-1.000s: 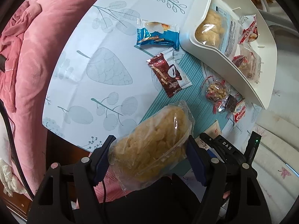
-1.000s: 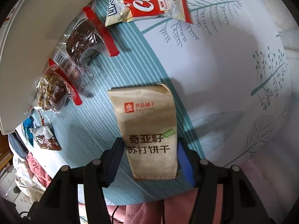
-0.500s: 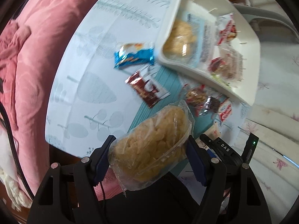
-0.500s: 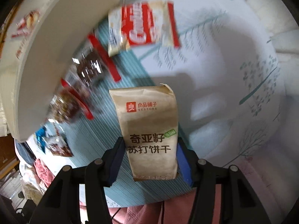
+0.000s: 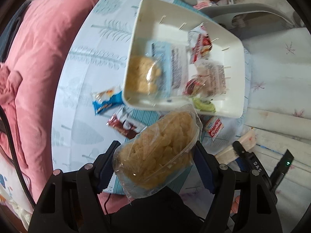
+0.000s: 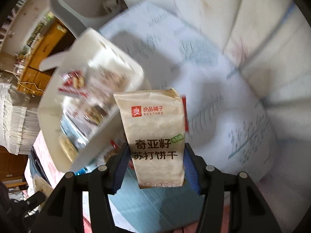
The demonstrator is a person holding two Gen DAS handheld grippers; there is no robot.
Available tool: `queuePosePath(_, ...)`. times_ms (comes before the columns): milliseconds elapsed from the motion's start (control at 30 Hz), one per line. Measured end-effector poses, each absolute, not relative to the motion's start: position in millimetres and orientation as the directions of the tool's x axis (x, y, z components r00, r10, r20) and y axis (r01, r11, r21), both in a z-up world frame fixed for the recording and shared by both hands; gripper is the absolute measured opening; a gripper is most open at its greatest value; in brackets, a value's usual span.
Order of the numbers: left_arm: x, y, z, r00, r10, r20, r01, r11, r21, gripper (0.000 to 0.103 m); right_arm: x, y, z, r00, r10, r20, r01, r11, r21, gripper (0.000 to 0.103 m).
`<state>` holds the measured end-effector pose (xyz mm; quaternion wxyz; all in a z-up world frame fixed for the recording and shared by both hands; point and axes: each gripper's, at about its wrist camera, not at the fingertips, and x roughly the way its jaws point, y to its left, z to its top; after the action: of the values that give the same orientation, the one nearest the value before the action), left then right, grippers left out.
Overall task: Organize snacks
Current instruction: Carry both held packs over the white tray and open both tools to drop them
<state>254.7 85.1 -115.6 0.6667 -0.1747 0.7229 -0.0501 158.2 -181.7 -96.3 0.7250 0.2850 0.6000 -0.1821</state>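
My left gripper (image 5: 155, 161) is shut on a clear bag of yellow puffed snack (image 5: 157, 153), held above the table's near edge, short of the white tray (image 5: 136, 44). The tray holds several snack packs, among them another puffed snack bag (image 5: 143, 75). My right gripper (image 6: 155, 153) is shut on a tan cracker packet (image 6: 155, 132) with Chinese print, held upright in the air to the right of the tray (image 6: 108, 56). The right wrist view is blurred.
A blue wrapper (image 5: 106, 102), a brown wrapper (image 5: 124, 126) and a red-and-white cookie pack (image 5: 213, 128) lie on the leaf-print tablecloth (image 5: 87, 77) in front of the tray. A pink blanket (image 5: 33, 73) lies left. A grey chair (image 5: 248, 17) stands behind.
Both grippers have risen from the table with their packets and now look down on the tray from higher. The cracker packet has left the tablecloth. Both grips are unchanged.
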Motion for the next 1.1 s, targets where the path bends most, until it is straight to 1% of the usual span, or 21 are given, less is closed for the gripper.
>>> queuePosePath(167, 273, 75, -117, -0.041, -0.320, -0.946, -0.183, 0.934, -0.308, 0.073, 172, -189, -73, 0.321, 0.030, -0.947, 0.553, 0.805, 0.213, 0.055)
queuePosePath(300, 282, 67, -124, -0.038, -0.329, -0.944, -0.194, 0.929, -0.316, 0.073, 184, -192, -61, 0.430, 0.015, -0.903, 0.491, 0.835, 0.248, 0.055)
queuePosePath(567, 306, 50, -137, 0.043, -0.366, -0.930, -0.191, 0.910, -0.367, 0.073, 208, -188, -58, 0.575, 0.045, -0.817, 0.361, 0.882, 0.303, 0.055)
queuePosePath(767, 313, 34, -143, 0.114, -0.399, -0.910, -0.133, 0.902, -0.412, 0.073, 222, -185, -60, 0.630, 0.087, -0.771, 0.270, 0.907, 0.323, 0.055)
queuePosePath(933, 311, 26, -143, 0.177, -0.427, -0.886, -0.114, 0.886, -0.450, 0.073, 229, -184, -66, 0.628, 0.124, -0.769, 0.224, 0.917, 0.330, 0.055)
queuePosePath(1000, 311, 24, -141, 0.201, -0.430, -0.880, -0.109, 0.883, -0.456, 0.076, 233, -185, -69, 0.607, 0.130, -0.784, 0.224, 0.918, 0.326, 0.056)
queuePosePath(1033, 311, 24, -140, 0.212, -0.431, -0.877, -0.110, 0.881, -0.459, 0.079, 234, -186, -71, 0.598, 0.135, -0.790, 0.224, 0.918, 0.327, 0.056)
queuePosePath(1067, 310, 24, -139, 0.220, -0.432, -0.875, -0.113, 0.879, -0.463, 0.084, 235, -187, -73, 0.591, 0.139, -0.795, 0.228, 0.916, 0.329, 0.057)
queuePosePath(1100, 310, 25, -137, 0.227, -0.436, -0.871, -0.114, 0.876, -0.468, 0.086, 235, -189, -74, 0.583, 0.141, -0.800, 0.234, 0.914, 0.331, 0.062)
